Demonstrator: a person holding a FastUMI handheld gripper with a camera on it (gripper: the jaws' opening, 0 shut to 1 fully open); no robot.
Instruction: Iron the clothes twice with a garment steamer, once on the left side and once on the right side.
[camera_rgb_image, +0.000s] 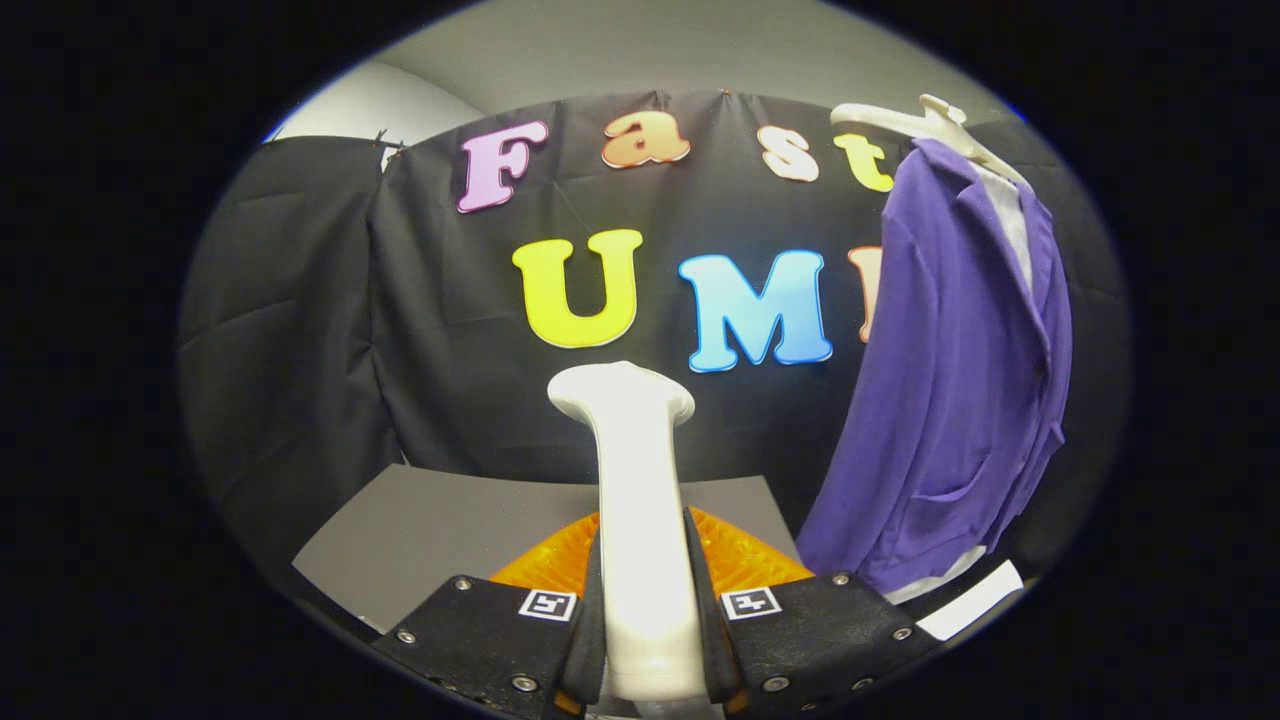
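One white garment steamer (640, 500) clamped upright in gripper (648, 610), purple jacket (950, 400) hanging right.

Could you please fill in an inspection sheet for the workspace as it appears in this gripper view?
Surface: grey tabletop, with an orange ribbed item lying behind the fingers.
Job's things: white garment steamer upright between the fingers, head up; purple jacket over a white shirt, hanging on a white hanger, beyond the fingers and apart from the steamer.
Clutter: white strip below the jacket hem; what it is cannot be told.
Grippers: gripper shut on the steamer's handle, both fingers pressing.
Cables: nothing seen.
Surroundings: black cloth wall; pale wall above.
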